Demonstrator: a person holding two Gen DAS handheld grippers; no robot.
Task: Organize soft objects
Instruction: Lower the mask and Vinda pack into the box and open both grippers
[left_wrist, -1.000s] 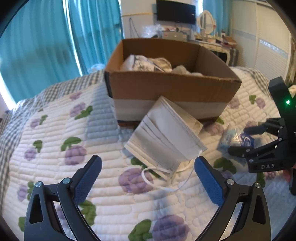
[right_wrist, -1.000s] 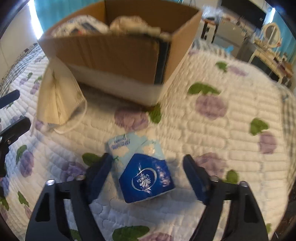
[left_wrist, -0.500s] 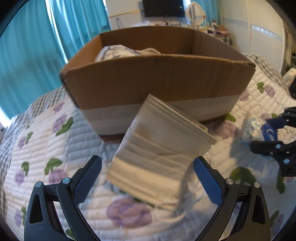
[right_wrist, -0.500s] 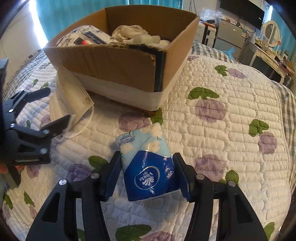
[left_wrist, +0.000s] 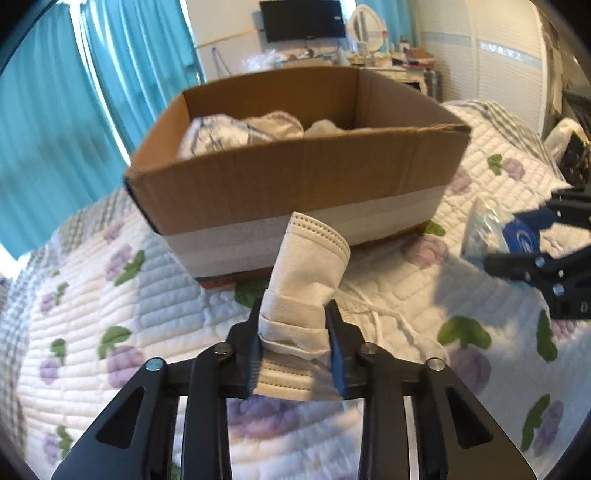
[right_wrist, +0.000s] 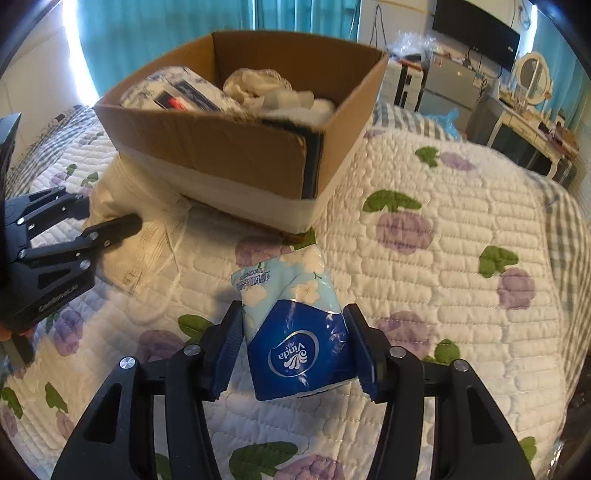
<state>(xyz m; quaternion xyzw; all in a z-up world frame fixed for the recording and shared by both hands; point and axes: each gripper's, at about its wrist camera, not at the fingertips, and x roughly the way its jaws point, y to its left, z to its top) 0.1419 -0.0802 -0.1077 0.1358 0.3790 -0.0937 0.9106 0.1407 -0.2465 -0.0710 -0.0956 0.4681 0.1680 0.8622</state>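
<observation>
Quilted bed (left_wrist: 110, 295), both loaded: left claw (left_wrist: 294, 341) pinching mask (left_wrist: 306, 280), right claw (right_wrist: 295, 354) clamping tissue pack (right_wrist: 295, 332), box (left_wrist: 295, 177) straight ahead.

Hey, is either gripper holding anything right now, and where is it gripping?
Left gripper pinches the face mask across its bunched lower end. Right gripper squeezes the tissue pack across its blue end.
</observation>
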